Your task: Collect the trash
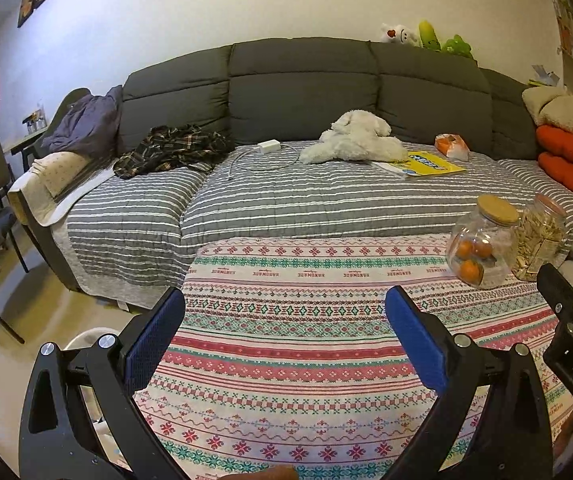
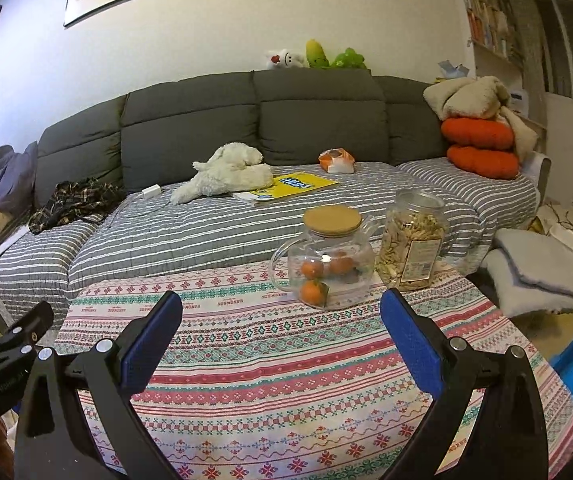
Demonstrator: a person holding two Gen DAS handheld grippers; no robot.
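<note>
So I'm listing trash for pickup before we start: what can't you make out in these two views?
- Orange-and-white packet on the sofa: too small in both views to tell whether empty.
- White bin-like rim, left wrist view: hidden behind the left gripper; contents unseen.
- Clutter on the floor, right wrist view: blurred at the fisheye edge.
- Jar label: unreadable.

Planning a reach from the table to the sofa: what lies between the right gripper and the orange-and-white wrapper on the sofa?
In the right wrist view, the open right gripper hovers over the patterned tablecloth. Toward the wrapper stand the glass jug of oranges, then striped sofa cover.
</note>
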